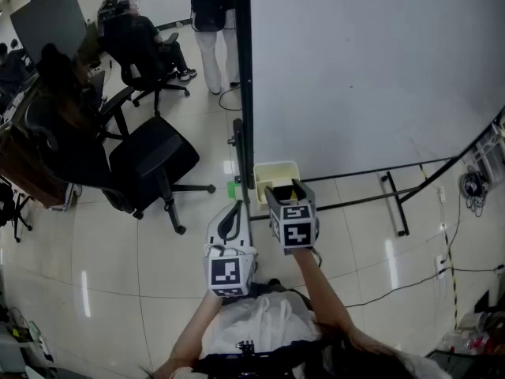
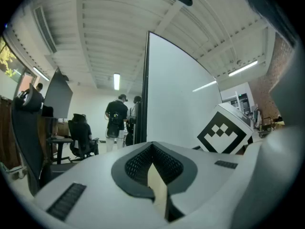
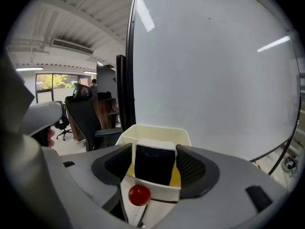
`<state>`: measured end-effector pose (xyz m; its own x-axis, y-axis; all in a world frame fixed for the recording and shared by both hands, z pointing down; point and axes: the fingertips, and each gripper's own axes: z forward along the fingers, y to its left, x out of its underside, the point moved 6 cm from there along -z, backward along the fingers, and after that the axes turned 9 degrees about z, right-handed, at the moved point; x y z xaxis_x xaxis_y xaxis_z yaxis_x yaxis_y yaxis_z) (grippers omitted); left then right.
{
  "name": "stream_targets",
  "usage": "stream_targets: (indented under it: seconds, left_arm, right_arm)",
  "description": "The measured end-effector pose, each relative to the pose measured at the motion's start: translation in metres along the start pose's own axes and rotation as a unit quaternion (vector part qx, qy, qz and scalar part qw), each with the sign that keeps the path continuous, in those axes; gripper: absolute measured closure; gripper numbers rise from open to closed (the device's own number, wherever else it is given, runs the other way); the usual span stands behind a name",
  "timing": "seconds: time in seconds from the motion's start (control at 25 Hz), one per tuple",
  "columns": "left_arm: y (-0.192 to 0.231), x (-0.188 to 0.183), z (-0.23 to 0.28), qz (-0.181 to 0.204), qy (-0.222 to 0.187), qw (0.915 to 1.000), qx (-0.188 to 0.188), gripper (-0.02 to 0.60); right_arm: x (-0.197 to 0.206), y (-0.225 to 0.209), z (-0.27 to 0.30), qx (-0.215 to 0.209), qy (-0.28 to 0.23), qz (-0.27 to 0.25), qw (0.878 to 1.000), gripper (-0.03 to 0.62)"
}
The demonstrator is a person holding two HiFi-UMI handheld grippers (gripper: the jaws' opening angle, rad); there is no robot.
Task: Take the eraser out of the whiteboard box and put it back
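Note:
The cream whiteboard box [image 1: 276, 170] hangs at the lower left corner of the whiteboard [image 1: 371, 69]. My right gripper [image 1: 285, 188] reaches down over the box, and the eraser [image 3: 153, 163] stands between its pads, black felt face toward the camera, white on top, yellow at the sides. The pads lie against the eraser's two sides. The eraser sits over the box [image 3: 155, 129], just behind its front rim. My left gripper [image 1: 230, 221] hangs lower left, away from the box, level, jaws together with nothing held [image 2: 155, 168].
A small red ball [image 3: 139, 194] sits just below the box's front wall. The whiteboard's black frame post [image 1: 243, 93] and floor stand [image 1: 394, 200] are close by. A black office chair [image 1: 150, 158] stands to the left, people and desks beyond it.

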<state>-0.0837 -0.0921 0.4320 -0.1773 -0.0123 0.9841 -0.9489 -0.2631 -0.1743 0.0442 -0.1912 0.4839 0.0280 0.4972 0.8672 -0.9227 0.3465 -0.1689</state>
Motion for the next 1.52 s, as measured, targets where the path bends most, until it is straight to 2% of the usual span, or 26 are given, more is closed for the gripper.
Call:
stream_targets:
  seconds: [0.08,0.28,0.36,0.44,0.56,0.76,1.08,1.24,1.52]
  left_arm:
    - [0.001,0.000,0.000,0.000,-0.001,1.0000,-0.001,0.578]
    - [-0.001,-0.002,0.001,-0.008,-0.002,1.0000,-0.001,0.578]
    - [-0.001,-0.003,0.001,-0.015,-0.003,0.9999,-0.004,0.578]
    - [0.002,0.001,0.001,-0.003,-0.001,1.0000,-0.001,0.578]
    - [0.006,0.004,0.001,-0.005,0.000,1.0000,-0.007,0.578]
    - [0.007,0.003,0.002,-0.012,-0.005,0.9999,-0.009,0.578]
    - [-0.001,0.000,0.004,-0.008,-0.005,0.9999,0.005,0.578]
    - [-0.005,0.001,0.005,0.003,0.003,0.9993,0.036,0.580]
    - [-0.002,-0.004,0.004,-0.016,-0.009,0.9998,0.008,0.578]
  right_arm:
    - [0.001,0.000,0.001,0.007,-0.007,-0.017,1.000,0.317]
    - [-0.002,0.001,-0.005,0.003,-0.026,-0.030,0.999,0.329]
    - [-0.013,0.003,-0.017,-0.003,-0.054,-0.035,0.998,0.329]
    - [-0.028,0.005,-0.033,-0.014,-0.083,-0.034,0.996,0.329]
    - [-0.051,0.010,-0.061,-0.031,-0.121,-0.029,0.992,0.329]
    - [-0.065,0.015,-0.103,-0.048,-0.167,-0.047,0.984,0.329]
    - [-0.058,0.013,-0.114,-0.040,-0.164,-0.046,0.985,0.329]
    - [-0.054,0.011,-0.112,-0.039,-0.159,-0.046,0.985,0.330]
    - [-0.052,0.012,-0.108,-0.040,-0.153,-0.044,0.986,0.330]
